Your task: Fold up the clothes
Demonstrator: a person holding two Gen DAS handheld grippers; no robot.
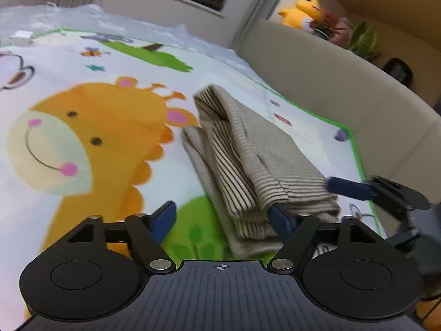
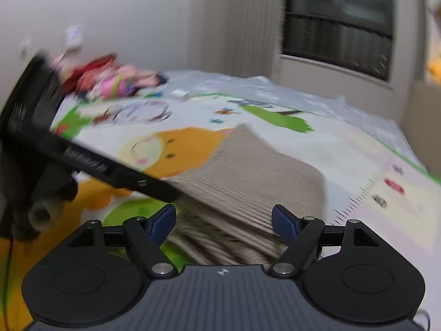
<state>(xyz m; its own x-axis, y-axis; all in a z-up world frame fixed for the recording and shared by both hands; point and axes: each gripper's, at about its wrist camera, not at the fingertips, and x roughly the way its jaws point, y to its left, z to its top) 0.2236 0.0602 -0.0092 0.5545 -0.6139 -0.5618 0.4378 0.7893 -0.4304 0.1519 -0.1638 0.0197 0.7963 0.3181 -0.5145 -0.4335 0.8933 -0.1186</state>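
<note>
A folded beige striped garment [image 1: 256, 154] lies on a cartoon giraffe play mat [image 1: 91, 138]. My left gripper [image 1: 222, 219] hovers at its near end and stands open. Its right pad [image 1: 278, 220] is against the folded edge, while its left pad [image 1: 165, 218] is over bare mat. A blue finger of my right gripper [image 1: 348, 188] touches the garment's right corner. The right wrist view is blurred. In it the garment [image 2: 248, 171] lies just ahead of my right gripper [image 2: 224, 220], which is open with the near folds low between its pads. The left gripper's black body [image 2: 82, 160] crosses at the left.
A beige padded wall [image 1: 317, 77] runs along the mat's green right edge [image 1: 355, 149], with a yellow plush toy [image 1: 300, 11] on its top. Crinkled clear plastic [image 1: 165, 33] covers the far side. A pile of colourful clothes [image 2: 110, 80] sits at the far left corner.
</note>
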